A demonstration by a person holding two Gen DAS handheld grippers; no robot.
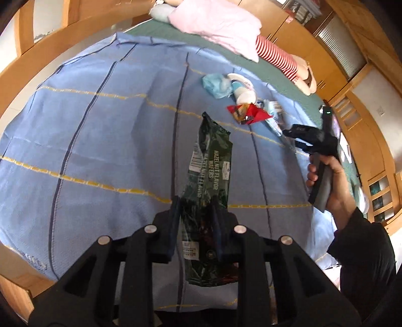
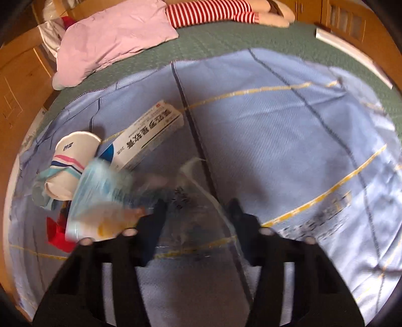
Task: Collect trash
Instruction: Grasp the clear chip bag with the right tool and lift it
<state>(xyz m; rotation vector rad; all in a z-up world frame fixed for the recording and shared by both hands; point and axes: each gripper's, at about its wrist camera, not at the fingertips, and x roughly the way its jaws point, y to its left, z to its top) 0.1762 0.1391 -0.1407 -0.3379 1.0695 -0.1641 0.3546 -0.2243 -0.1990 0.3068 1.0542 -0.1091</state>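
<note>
In the left wrist view my left gripper [image 1: 196, 211] is shut on a dark green hazelnut wafer wrapper [image 1: 213, 156], which sticks out ahead above the blue blanket [image 1: 100, 138]. Beyond it lie a red wrapper [image 1: 248, 113], a crumpled blue bag [image 1: 216, 85] and a paper cup [image 1: 245, 94]. A hand holds my right gripper [image 1: 294, 137] beside that pile. In the blurred right wrist view my right gripper [image 2: 198, 208] stands open, with a clear plastic film [image 2: 198, 191] between its fingers. To its left are a light blue packet [image 2: 100, 201], the cup [image 2: 72, 156], a white box [image 2: 150, 133] and the red wrapper [image 2: 56, 234].
A pink pillow [image 2: 113, 37] and a doll in red-striped clothes [image 2: 208, 11] lie on the green mattress cover [image 2: 226, 42] at the bed's far end. A wooden bed frame [image 1: 62, 42] and wooden cabinets [image 1: 314, 50] surround the bed. A dark sleeve [image 1: 364, 246] is at the right.
</note>
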